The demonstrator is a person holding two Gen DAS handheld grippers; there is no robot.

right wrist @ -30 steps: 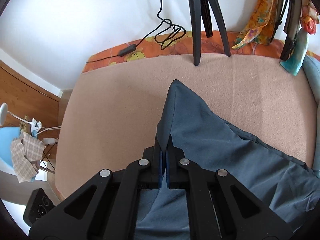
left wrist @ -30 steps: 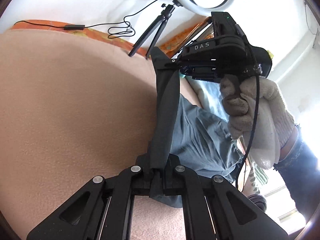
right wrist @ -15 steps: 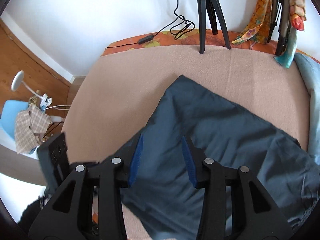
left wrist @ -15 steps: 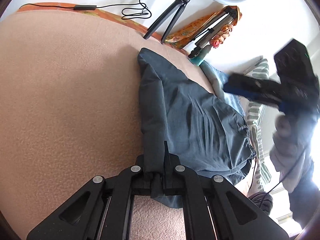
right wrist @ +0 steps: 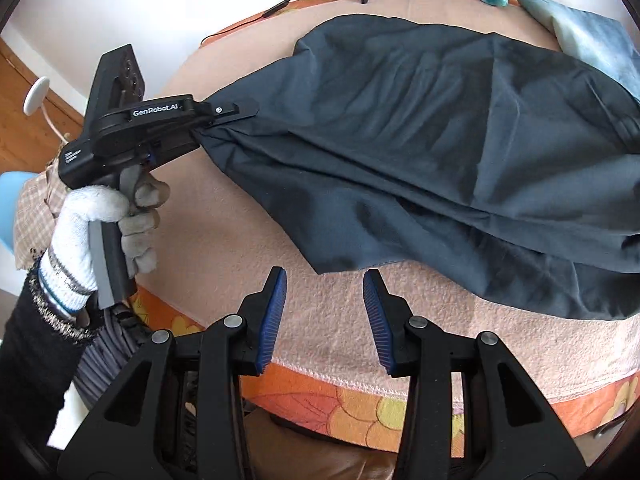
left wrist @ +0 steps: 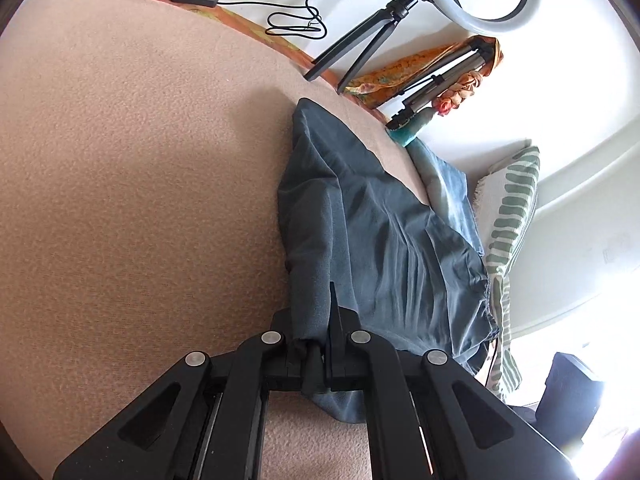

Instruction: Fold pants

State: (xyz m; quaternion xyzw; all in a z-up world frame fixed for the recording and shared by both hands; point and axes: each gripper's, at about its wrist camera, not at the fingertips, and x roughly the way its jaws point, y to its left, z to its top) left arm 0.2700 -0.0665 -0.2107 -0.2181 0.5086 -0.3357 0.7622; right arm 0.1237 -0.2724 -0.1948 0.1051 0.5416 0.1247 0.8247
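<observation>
Released a moment ago, the right gripper (right wrist: 324, 312) has swung off the pants (right wrist: 440, 140) to the bed's near edge, its jaws having just opened with nothing between them. At nine o'clock in the right wrist view, a gloved hand (right wrist: 120, 220) carries the left gripper (right wrist: 224, 116), pressed together on a bunched corner of the dark cloth and drawing it taut. From that corner the garment spreads toward three o'clock across the peach blanket (right wrist: 224, 208), one lower corner hanging down at six o'clock just ahead of the blue pads (right wrist: 276, 312), which stand half spread and touch no fabric, only hovering over bare blanket. Seen from the left wrist camera, the same pinch (left wrist: 316, 356) holds a fold of trouser leg (left wrist: 360, 220) running away toward twelve o'clock. The step in hand looks like a regrip between folds; the next move likely calls for the free claw to advance and close on that drooping corner so both ends can be carried over together
</observation>
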